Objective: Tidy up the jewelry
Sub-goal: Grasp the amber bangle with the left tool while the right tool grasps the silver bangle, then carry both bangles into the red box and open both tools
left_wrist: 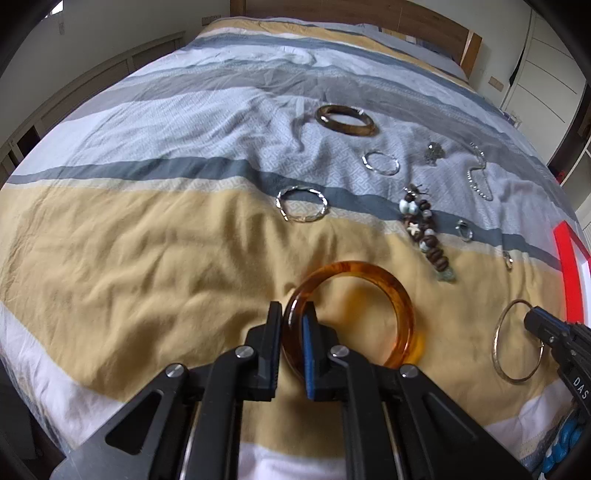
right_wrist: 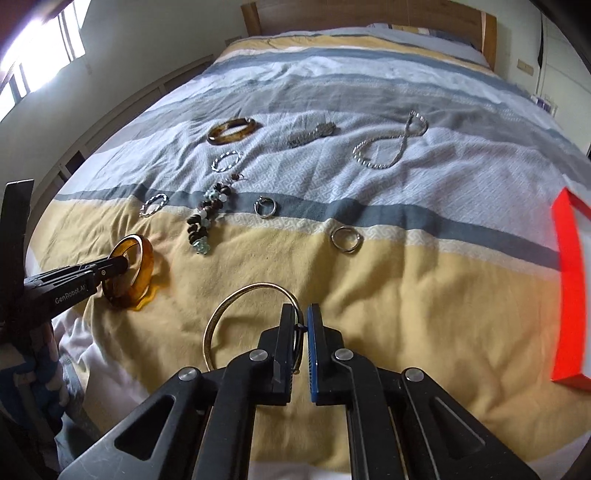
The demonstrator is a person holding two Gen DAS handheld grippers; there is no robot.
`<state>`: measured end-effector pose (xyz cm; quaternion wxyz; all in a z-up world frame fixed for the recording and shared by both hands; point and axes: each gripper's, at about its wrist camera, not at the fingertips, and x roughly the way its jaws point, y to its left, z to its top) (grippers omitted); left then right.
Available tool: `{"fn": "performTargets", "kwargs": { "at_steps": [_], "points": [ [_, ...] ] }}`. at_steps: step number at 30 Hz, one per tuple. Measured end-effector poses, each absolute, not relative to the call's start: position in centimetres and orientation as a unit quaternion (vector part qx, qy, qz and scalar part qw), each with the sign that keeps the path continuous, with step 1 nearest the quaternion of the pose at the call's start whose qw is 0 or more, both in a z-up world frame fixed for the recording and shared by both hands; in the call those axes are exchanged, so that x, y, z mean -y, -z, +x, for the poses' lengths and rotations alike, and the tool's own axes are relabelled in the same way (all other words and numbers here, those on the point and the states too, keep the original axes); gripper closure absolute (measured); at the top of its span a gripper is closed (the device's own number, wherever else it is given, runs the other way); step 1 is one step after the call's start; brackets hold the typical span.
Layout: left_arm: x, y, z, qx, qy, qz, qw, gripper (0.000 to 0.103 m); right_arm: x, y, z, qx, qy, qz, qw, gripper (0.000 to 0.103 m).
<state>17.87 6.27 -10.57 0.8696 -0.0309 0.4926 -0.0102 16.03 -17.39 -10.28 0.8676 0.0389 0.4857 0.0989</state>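
Observation:
My left gripper (left_wrist: 293,314) is shut on an amber translucent bangle (left_wrist: 388,280), tilted up off the yellow stripe of the bedspread; it also shows in the right wrist view (right_wrist: 142,266). My right gripper (right_wrist: 302,317) is shut on a thin gold hoop bangle (right_wrist: 236,295), seen at the right in the left wrist view (left_wrist: 498,332). Further back lie a brown bangle (left_wrist: 347,120), two twisted silver bangles (left_wrist: 301,208) (left_wrist: 380,162), a beaded bracelet (left_wrist: 424,229), two small rings (right_wrist: 265,206) (right_wrist: 346,239), a silver chain (right_wrist: 391,147) and a brooch (right_wrist: 312,134).
A red box (right_wrist: 570,295) lies on the bed at the right edge, also in the left wrist view (left_wrist: 570,273). The striped bedspread (left_wrist: 147,258) covers the bed; a wooden headboard (right_wrist: 369,14) stands at the far end. White wardrobes (left_wrist: 546,74) stand at the right.

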Motion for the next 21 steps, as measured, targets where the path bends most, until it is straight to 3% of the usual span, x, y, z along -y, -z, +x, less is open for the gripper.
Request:
{"fn": "performTargets", "kwargs": {
  "at_steps": [13, 21],
  "points": [
    [-5.5, 4.5, 11.5, -0.437, 0.01, -0.013, 0.899, 0.094, 19.0, 3.4, 9.3, -0.414, -0.088, 0.032, 0.906, 0.096],
    [-0.6, 0.7, 9.4, -0.411, 0.038, 0.012, 0.911, 0.094, 23.4, 0.1, 5.6, -0.369, -0.072, 0.041, 0.926, 0.096]
  ]
}}
